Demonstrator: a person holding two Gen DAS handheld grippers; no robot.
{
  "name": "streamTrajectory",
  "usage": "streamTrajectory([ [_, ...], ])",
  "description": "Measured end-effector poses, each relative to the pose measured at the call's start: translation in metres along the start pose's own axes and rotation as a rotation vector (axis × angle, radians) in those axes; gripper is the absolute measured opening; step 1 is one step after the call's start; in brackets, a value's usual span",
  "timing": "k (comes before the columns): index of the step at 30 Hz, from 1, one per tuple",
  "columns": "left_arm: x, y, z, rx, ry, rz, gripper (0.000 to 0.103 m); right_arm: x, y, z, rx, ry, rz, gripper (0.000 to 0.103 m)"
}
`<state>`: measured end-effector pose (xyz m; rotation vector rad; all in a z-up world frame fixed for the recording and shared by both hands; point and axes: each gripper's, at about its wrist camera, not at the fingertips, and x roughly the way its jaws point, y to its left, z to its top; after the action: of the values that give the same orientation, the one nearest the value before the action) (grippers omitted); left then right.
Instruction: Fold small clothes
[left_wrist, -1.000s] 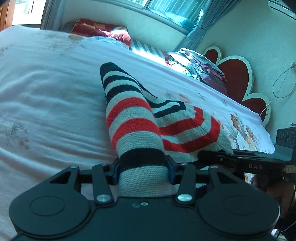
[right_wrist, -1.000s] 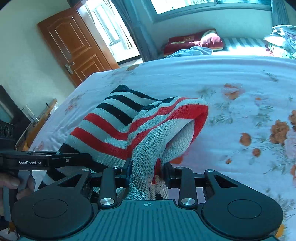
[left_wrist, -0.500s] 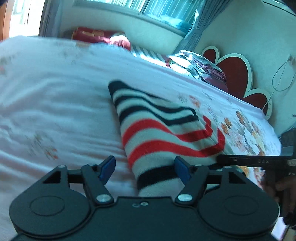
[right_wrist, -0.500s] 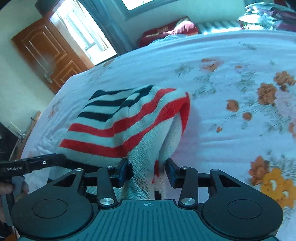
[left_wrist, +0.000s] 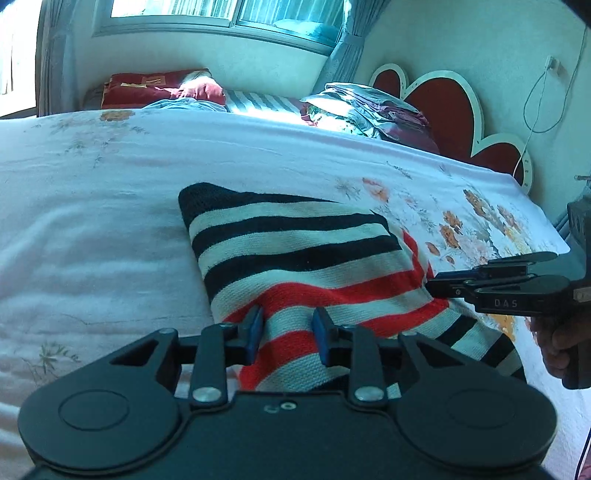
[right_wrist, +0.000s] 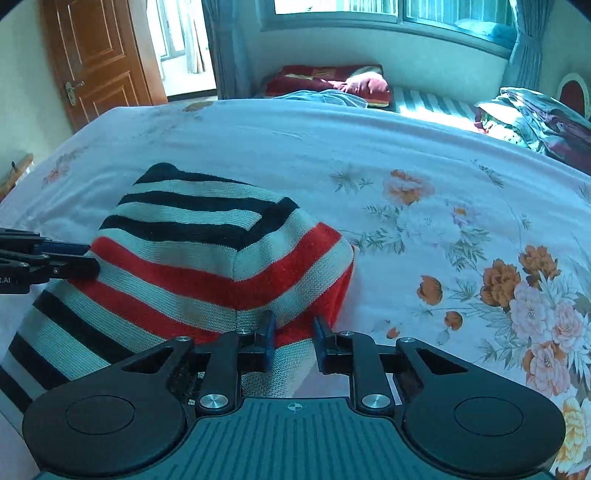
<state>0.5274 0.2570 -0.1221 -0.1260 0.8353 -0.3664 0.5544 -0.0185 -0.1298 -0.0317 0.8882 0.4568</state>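
A small knitted garment (left_wrist: 303, 258) with black, white and red stripes lies folded over on the floral bed sheet (left_wrist: 92, 229); it also shows in the right wrist view (right_wrist: 192, 258). My left gripper (left_wrist: 287, 334) sits at the garment's near edge with its jaws parted around a fold of the knit. My right gripper (right_wrist: 293, 341) is at the garment's right near corner, jaws likewise parted around the fabric. Each gripper shows side-on in the other's view, the right one (left_wrist: 491, 282) and the left one (right_wrist: 48, 258), at the garment's edges.
A heart-shaped red headboard (left_wrist: 443, 107) and piled bedding (left_wrist: 362, 110) are at the far right. Red cushions (right_wrist: 332, 81) lie under the window. A wooden door (right_wrist: 99, 59) stands at the far left. The sheet (right_wrist: 443, 221) stretches wide to the right.
The garment was held lifted by both shut grippers; it has come down flat on the bed. The left jaws opened wide, then narrowed; the right jaws have opened.
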Motion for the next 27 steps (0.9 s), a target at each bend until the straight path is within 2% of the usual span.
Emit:
streamTrajectory([
  [4,-0.001,-0.002,-0.004,0.028,-0.009,0.014,0.029,0.002,0.001,-0.005,-0.024,0.0,-0.035,0.021],
  [6,-0.001,-0.003,-0.003,0.031,-0.009,0.017,0.029,0.005,-0.004,-0.007,-0.015,0.014,-0.075,0.021],
  [7,-0.001,-0.005,-0.003,0.038,-0.009,0.021,0.029,0.005,-0.01,-0.009,0.01,0.019,-0.065,0.021],
  [10,-0.011,-0.01,0.002,0.057,-0.016,0.04,0.028,-0.021,-0.014,-0.005,0.077,-0.036,-0.04,0.021],
  [12,-0.027,-0.013,0.001,0.055,-0.037,0.011,0.028,-0.046,-0.004,-0.003,0.046,-0.075,-0.028,0.021],
  [15,-0.045,-0.024,-0.008,0.094,-0.036,0.019,0.026,-0.072,0.015,-0.009,-0.023,-0.093,0.002,0.021],
  [19,-0.053,-0.033,-0.021,0.106,-0.006,0.043,0.022,-0.084,0.041,-0.025,-0.103,-0.051,0.009,0.021],
  [21,-0.05,-0.033,-0.026,0.106,-0.004,0.059,0.022,-0.079,0.048,-0.033,-0.133,-0.022,-0.014,0.021],
  [24,-0.044,-0.028,-0.029,0.066,-0.011,0.052,0.023,-0.061,0.044,-0.042,-0.141,0.044,-0.058,0.021],
  [27,-0.041,-0.027,-0.031,0.054,-0.02,0.058,0.023,-0.052,0.033,-0.048,-0.106,0.044,-0.051,0.021],
])
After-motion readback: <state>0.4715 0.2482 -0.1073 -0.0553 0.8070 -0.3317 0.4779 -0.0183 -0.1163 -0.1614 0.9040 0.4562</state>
